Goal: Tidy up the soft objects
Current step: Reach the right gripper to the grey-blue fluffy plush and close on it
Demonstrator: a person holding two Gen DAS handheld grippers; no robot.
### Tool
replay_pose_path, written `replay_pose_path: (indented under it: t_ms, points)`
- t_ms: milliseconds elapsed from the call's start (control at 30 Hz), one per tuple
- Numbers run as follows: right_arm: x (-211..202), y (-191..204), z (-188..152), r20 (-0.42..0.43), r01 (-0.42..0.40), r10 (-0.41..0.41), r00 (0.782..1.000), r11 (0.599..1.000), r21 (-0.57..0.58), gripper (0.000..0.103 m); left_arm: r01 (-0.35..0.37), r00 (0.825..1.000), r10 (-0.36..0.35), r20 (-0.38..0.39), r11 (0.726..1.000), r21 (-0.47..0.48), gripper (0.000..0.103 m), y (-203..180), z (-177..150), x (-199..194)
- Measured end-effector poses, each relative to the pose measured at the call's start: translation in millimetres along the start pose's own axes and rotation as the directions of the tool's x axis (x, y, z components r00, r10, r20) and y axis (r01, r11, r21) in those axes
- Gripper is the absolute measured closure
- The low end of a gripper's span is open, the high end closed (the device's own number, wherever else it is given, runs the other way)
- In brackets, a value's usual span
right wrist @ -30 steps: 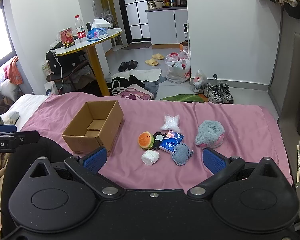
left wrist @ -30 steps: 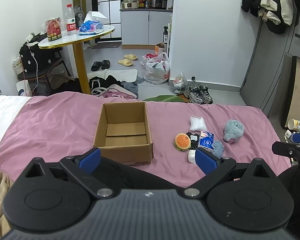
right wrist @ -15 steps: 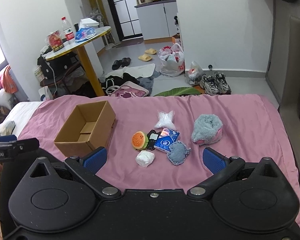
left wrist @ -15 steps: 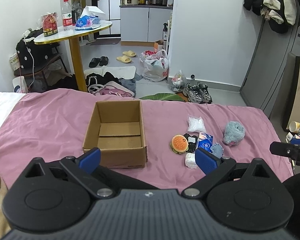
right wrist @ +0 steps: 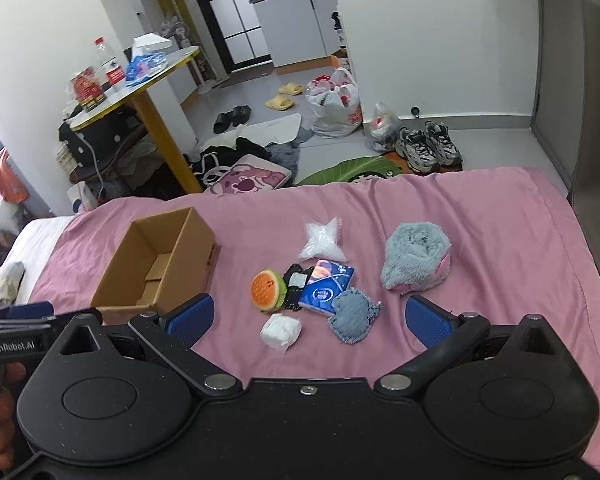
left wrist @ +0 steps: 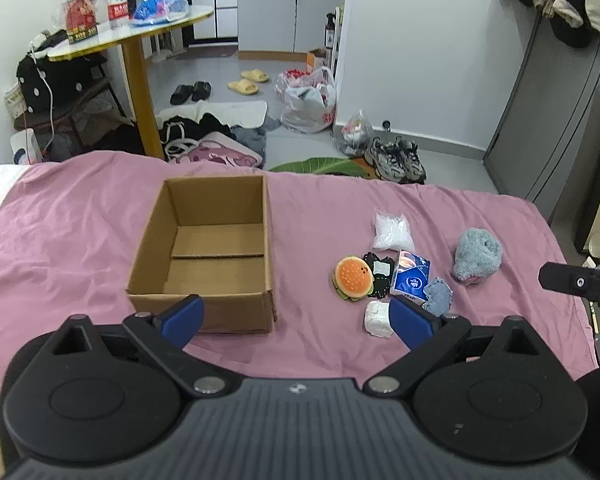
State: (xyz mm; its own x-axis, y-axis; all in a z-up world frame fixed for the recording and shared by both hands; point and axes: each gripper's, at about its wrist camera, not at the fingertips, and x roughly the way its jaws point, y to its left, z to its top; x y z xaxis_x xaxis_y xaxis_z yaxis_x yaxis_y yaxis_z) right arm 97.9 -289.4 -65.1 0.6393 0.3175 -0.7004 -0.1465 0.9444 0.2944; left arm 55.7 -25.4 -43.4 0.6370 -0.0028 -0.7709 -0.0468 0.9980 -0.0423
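1. Both the left gripper and the right gripper gape wide — empty.
2. The open brown cardboard box sits at ten o'clock; the white soft wad is nearest — approach it squarely and pinch gently.

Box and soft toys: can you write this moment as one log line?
stage: before first pick | left gripper: open, empty | right gripper: open, empty | cardboard box: empty | burger plush: on pink sheet
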Motion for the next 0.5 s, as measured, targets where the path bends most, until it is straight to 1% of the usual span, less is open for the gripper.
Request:
replay_pose_path:
  t_ms: [300, 500]
  points:
    - [30.8, -22.7, 7.7, -0.018, 0.010, -0.009, 1.000, 0.996, 0.085, 0.000, 0.013, 0.999, -0.013, -0.053, 1.000, 0.001, 0.006, -13.5, 14.7, 37.3]
    - [50.4, -39.5, 9.8, -0.035, 0.023, -0.018, 0.999, 0.989, 0.144, 0.005, 0.019, 0.997, -0.018, -0.080, 1.000, 0.022, 0.007, -27.0, 22.3, 60.8]
